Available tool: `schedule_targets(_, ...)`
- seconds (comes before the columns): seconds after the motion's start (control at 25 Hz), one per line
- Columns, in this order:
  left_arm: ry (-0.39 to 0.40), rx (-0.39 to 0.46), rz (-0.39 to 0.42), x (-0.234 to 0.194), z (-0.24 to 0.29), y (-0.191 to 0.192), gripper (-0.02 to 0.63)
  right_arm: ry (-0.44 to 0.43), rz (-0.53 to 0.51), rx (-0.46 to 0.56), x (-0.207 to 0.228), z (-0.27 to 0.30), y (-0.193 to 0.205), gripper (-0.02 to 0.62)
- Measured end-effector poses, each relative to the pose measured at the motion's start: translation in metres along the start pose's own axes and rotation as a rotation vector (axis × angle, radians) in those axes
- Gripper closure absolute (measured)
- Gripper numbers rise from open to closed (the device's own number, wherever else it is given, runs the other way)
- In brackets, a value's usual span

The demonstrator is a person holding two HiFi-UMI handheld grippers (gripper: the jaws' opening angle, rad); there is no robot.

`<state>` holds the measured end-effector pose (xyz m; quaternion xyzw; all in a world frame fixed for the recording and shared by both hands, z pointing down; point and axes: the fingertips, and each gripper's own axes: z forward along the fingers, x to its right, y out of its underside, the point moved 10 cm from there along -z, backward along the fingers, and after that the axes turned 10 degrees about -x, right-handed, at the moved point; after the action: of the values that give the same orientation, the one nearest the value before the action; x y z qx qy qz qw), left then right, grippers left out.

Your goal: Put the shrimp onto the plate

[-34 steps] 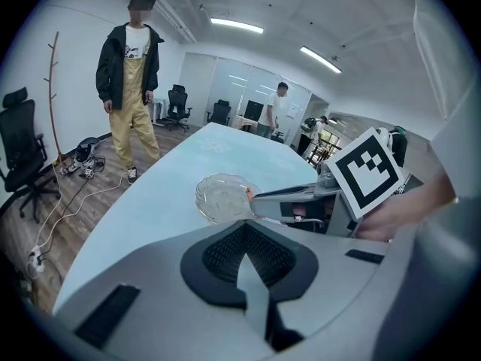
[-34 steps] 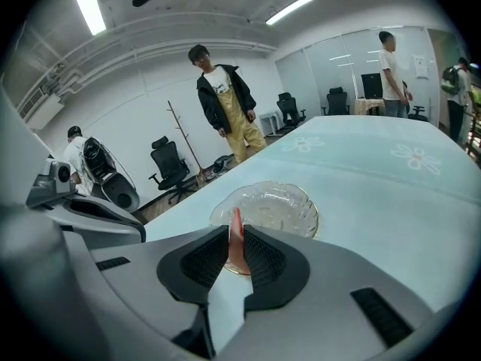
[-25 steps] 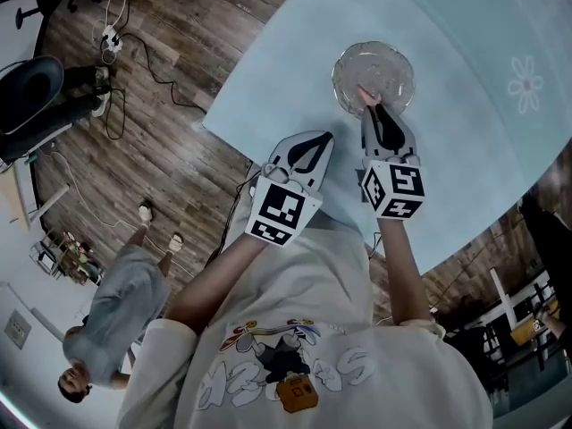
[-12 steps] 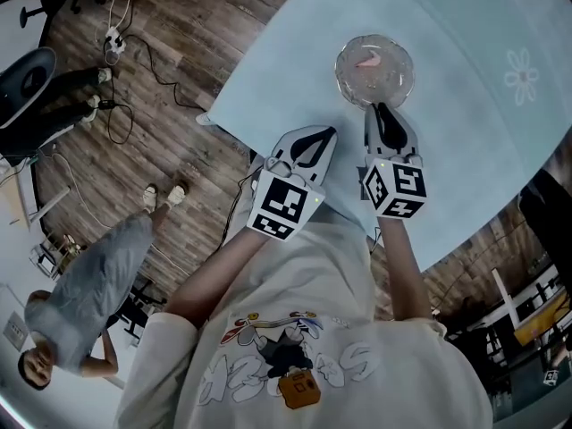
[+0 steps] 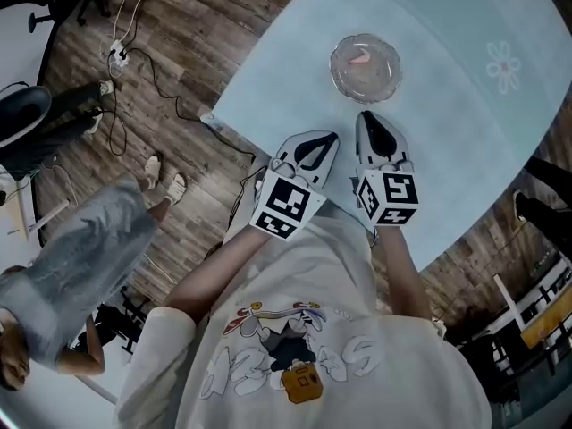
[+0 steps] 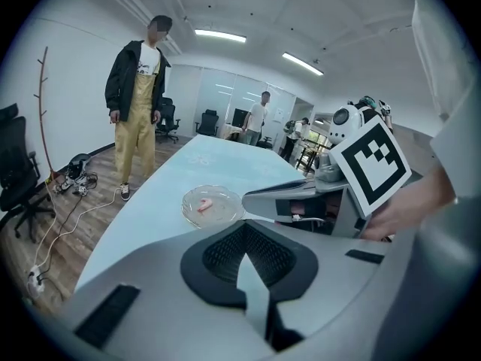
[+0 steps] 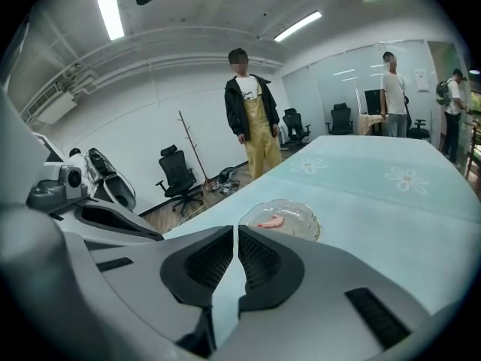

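Note:
A pink shrimp (image 5: 359,58) lies in the clear glass plate (image 5: 382,77) on the pale blue table. The right gripper view shows the same shrimp (image 7: 268,221) and plate (image 7: 301,215) just beyond my jaws. My right gripper (image 5: 368,119) is shut and empty, hanging a short way back from the plate's near rim. Beside it, over the table's near edge, my left gripper (image 5: 320,141) is also shut on nothing. From the left gripper view, shrimp (image 6: 204,204) and plate (image 6: 225,210) sit ahead, with the right gripper (image 6: 259,198) beside them.
The table (image 5: 465,132) carries flower prints and ends in a curved edge near my body. A person in yellow overalls (image 6: 139,89) stands by the far table side, another person (image 5: 80,257) on the wood floor at left. Office chairs (image 7: 176,175) and cables (image 5: 134,52) lie around.
My right gripper has let go of the shrimp, which now lies in the plate, and has drawn back toward my body. The person on the floor has walked.

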<state>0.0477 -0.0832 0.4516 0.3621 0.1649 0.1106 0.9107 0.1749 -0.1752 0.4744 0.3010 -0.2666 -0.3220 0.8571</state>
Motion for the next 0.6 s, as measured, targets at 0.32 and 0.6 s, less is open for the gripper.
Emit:
schedule_targets(0.32, -0.041, 0.035, 0.006, 0.012, -0.035, -0.001, 0.598, -0.003, -0.048, 0.026, -0.019, -0.037, 0.003, 0.553)
schedule_targets(0.6, -0.037, 0.076, 0.064, 0.013, -0.070, -0.022, 0.598, 0.001, -0.079, 0.063, -0.048, -0.068, -0.013, 0.568)
